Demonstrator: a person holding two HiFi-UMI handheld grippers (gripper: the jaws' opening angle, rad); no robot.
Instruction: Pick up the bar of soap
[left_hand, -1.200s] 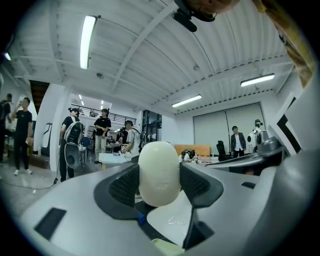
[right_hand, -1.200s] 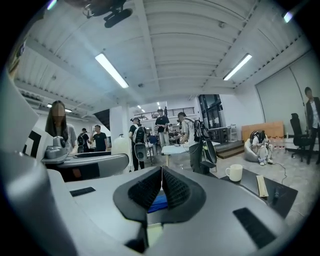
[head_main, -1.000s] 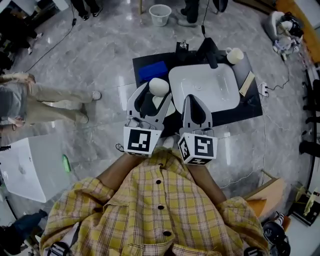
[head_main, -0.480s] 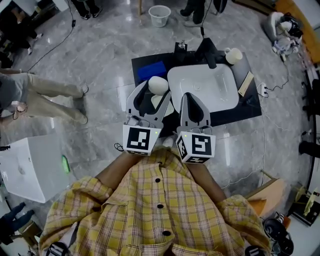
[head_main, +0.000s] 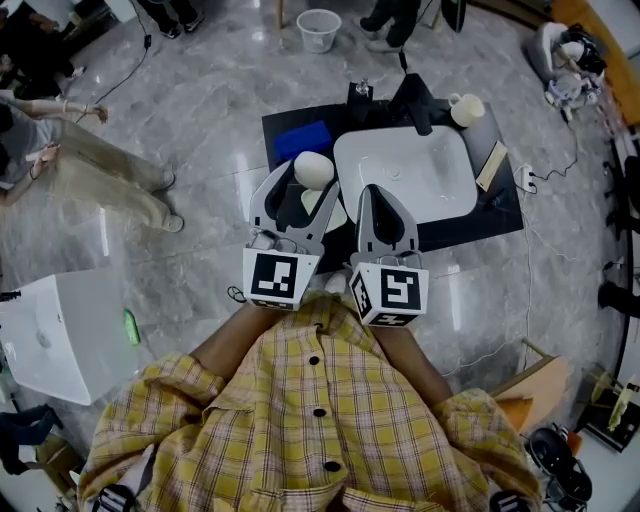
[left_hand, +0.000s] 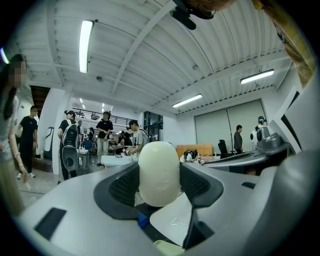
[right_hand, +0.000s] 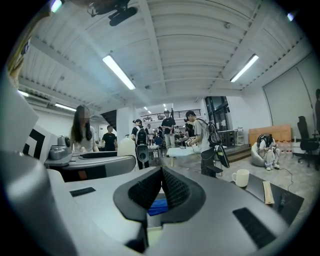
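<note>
**While soap sits in L jaws, slip is the worry**

Since the bar of soap (left_hand: 159, 172) is a smooth, rounded, pale oval, the hold on it looks thin. The left gripper (left_hand: 159, 182) has its jaws narrowed onto the bar, ribbed pads (left_hand: 122, 187) pressing both flanks, w/ the bar's far end poking out past the tips. In the head view the bar appears to sit above the near-left part of the dark table (head_main: 480, 225), just left of the white basin (head_main: 410, 170) and near a blue block (head_main: 305, 140). It prob. hangs clear of the surface, though I can't be sure of the gap.

The right gripper (right_hand: 161, 185) has its jaws pressed together w/ nothing between them. It is held just beside the left one, pointing at the basin's near edge.

What could go wrong:
- Squeeze too hard and the curved sides may squirt the bar fwd, out of the tips.
- Ease off, or tip the gripper nose-down, and the bar may slide out and drop onto the table, or roll off to the floor.
- Bump the R gripper, which is v. close, and the jolt could shake the bar loose.
</note>
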